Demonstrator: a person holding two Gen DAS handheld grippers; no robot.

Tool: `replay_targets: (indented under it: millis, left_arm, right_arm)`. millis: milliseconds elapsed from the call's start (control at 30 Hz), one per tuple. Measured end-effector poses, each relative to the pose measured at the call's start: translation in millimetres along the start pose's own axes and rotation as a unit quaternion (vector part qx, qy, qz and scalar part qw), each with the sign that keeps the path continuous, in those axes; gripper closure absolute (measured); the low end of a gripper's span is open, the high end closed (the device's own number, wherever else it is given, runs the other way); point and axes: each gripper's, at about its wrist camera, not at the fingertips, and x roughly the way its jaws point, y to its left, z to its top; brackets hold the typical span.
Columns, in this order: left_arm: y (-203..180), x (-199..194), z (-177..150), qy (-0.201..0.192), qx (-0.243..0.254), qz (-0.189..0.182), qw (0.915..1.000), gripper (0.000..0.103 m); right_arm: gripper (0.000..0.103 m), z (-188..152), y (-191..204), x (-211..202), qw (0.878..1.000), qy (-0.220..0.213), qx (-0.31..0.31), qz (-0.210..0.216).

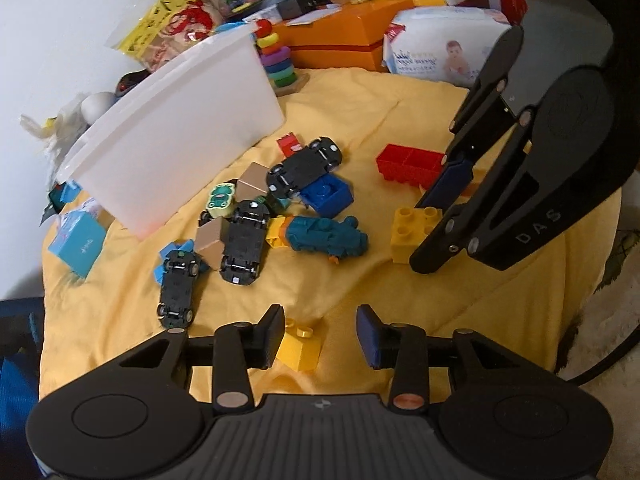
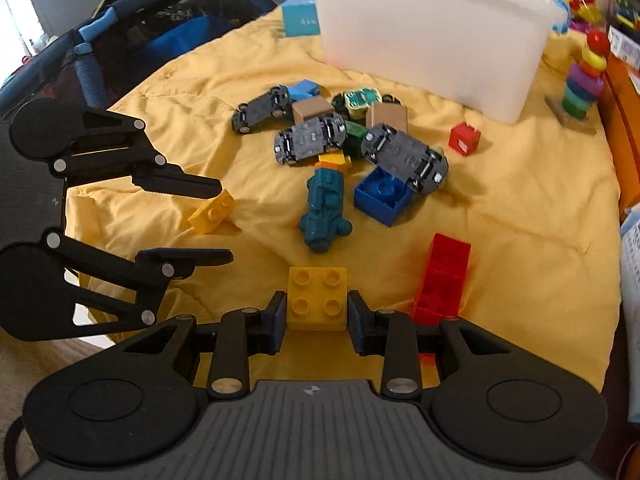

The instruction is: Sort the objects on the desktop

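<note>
Yellow square plastic brick (image 2: 318, 300) with four studs sits between the fingers of your right gripper (image 2: 317, 322); the pads look touching its sides, so I judge it clamped. Lift it straight, so the red long brick (image 2: 442, 276) just beside it is not pushed. Your left gripper (image 1: 320, 338) is apart around the small yellow sloped brick (image 1: 300, 346); center it before you close. The white plastic bin (image 2: 432, 44) waits behind the pile.

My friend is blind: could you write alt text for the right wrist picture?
The right claw brackets a yellow four-stud brick on a yellow cloth. Beyond lie overturned toy cars, more blocks and a white bin; the left claw hangs open nearby.
</note>
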Motion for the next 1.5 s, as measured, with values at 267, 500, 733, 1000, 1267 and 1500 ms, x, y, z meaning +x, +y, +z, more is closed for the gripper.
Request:
replay_targets:
  millis: [267, 500, 733, 1000, 1267, 1500]
  left_arm:
    - [13.4, -4.8, -1.3, 0.012, -0.086, -0.009, 0.9962, 0.059]
    - [16.3, -4.4, -5.5, 0.02, -0.12, -0.007, 0.9925, 0.059]
    - [18.9, -8.9, -7.6, 0.022, -0.128, 0.001, 0.9916, 0.059]
    - [23.8, -7.4, -9.4, 0.031, -0.14, -0.003, 0.9897, 0.059]
    - [25.9, -2.0, -6.1, 0.036, -0.138, 0.0, 0.9898, 0.059]
    - [50.7, 6.6, -1.1, 0.028, -0.225, -0.019, 0.9737, 0.061]
  right_arm:
    - [0.068, -7.6, -3.4, 0.1, 1.0, 0.003, 0.003, 0.006]
    - [0.068, -10.6, -2.5, 0.1, 1.0, 0.004, -0.006, 0.008]
    - [0.067, -10.7, -1.9, 1.6, 1.0, 0.006, -0.011, 0.009]
    - [0.068, -10.2, -1.3, 1.7, 1.0, 0.006, -0.011, 0.013]
    - [0.068, -10.3, -3.3, 2.4, 1.0, 0.008, -0.008, 0.017]
    - [0.068, -10.6, -6.1, 2.9, 1.0, 0.006, -0.003, 0.021]
